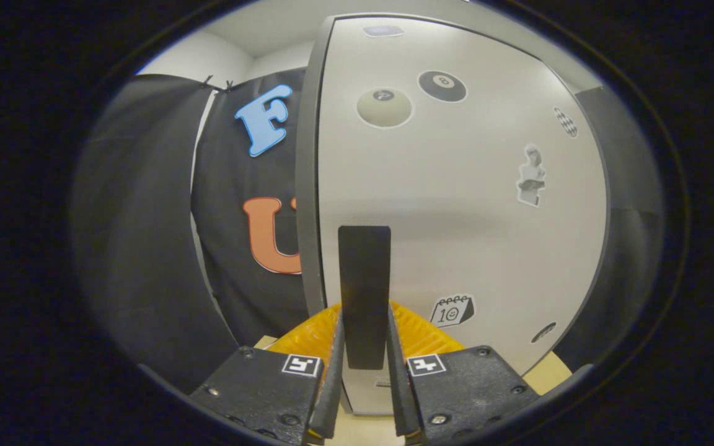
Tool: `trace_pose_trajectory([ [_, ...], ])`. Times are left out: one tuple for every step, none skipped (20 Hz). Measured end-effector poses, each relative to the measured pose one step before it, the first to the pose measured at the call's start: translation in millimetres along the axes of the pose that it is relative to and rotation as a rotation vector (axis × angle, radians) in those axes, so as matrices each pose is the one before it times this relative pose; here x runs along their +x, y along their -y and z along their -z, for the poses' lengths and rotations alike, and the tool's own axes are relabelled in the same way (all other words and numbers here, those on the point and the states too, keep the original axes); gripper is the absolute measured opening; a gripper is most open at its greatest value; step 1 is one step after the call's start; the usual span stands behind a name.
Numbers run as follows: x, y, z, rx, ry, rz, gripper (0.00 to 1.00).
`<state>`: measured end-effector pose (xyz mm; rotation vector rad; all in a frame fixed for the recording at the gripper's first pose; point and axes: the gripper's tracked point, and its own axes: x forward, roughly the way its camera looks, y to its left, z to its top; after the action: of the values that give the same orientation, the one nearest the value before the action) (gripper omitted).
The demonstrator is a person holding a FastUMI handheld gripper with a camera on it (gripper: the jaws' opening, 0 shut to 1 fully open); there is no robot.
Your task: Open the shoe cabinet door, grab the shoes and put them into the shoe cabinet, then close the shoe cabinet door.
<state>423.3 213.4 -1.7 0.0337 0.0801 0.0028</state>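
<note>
The gripper (364, 347) clamps the flat black upright handle (364, 291) of the pale grey shoe cabinet door (456, 204) — both fingers press its sides. Judging by this, the door step is underway; swing along the hinge arc, grip steady. Stickers dot the door, and yellow ridged plastic (307, 337) — possibly the shoes — lies low beside the fingers.

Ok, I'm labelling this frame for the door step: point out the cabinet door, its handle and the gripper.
cabinet door (456, 204): gripper view, bare face of the panel.
handle (364, 279): gripper view, middle of the dark vertical bar.
gripper (364, 371): gripper view, midway between fingertips, both pressing the handle.
</note>
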Motion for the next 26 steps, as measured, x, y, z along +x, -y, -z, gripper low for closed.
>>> trace_pose_trajectory([
  [0.81, 0.87, 0.16, -0.00057, -0.00184, -0.00191, 0.37],
  [-1.21, -0.68, 0.21, 0.00454, -0.00193, -0.01008, 0.36],
  [1.07, 0.47, 0.51, 0.00476, -0.00219, -0.01387, 0.35],
  [0.22, -0.86, -0.17, 0.00085, -0.00516, -0.01379, 0.34],
  [-3.16, 0.56, 0.34, 0.00169, -0.00576, -0.01185, 0.33],
  [-2.14, -0.08, 1.56, 0.00067, -0.00666, -0.01205, 0.32],
  [-3.42, 0.19, -0.36, -0.00409, -0.00320, -0.01344, 0.31],
  [-4.46, -0.01, 0.69, -0.00143, -0.00288, -0.01184, 0.30],
  [-7.69, -2.24, 0.93, 0.00069, -0.00243, -0.01513, 0.30],
  [-9.15, -0.41, 1.10, 0.00081, -0.00360, -0.01717, 0.30],
  [-7.75, 1.56, 2.07, 0.00147, -0.00247, -0.01189, 0.29],
  [-11.45, 0.71, 2.81, -0.00384, -0.00346, -0.01015, 0.29],
  [-9.67, 1.24, 1.38, -0.00315, -0.00031, -0.00436, 0.29],
  [-11.52, 1.40, 2.06, -0.00452, 0.00172, -0.00206, 0.29],
  [-13.65, 2.37, 1.30, -0.00317, 0.00390, -0.00351, 0.28],
  [-10.25, 2.31, 1.77, 0.00033, 0.00225, -0.00388, 0.28],
  [-15.26, 3.16, 3.02, 0.00277, 0.00025, -0.00294, 0.28],
  [-13.12, 3.59, 1.55, 0.00114, 0.00005, 0.00179, 0.28],
  [-12.47, 4.78, 0.64, 0.00327, -0.00010, 0.00635, 0.28],
  [-10.88, 5.22, 0.99, 0.00051, 0.00167, 0.01097, 0.28],
  [-9.78, 4.42, 0.86, 0.00087, 0.00433, 0.01256, 0.28],
  [-9.67, 4.22, 1.10, 0.00214, 0.00187, 0.01097, 0.28],
  [-7.51, 3.33, 2.58, 0.00601, 0.00093, 0.01002, 0.28],
  [-4.89, 3.43, 0.75, 0.00102, -0.00061, 0.00830, 0.28],
  [-4.55, 3.77, 0.28, 0.00304, 0.00047, 0.00923, 0.27],
  [-9.21, 6.66, 0.02, 0.00427, 0.00237, 0.01251, 0.27],
])
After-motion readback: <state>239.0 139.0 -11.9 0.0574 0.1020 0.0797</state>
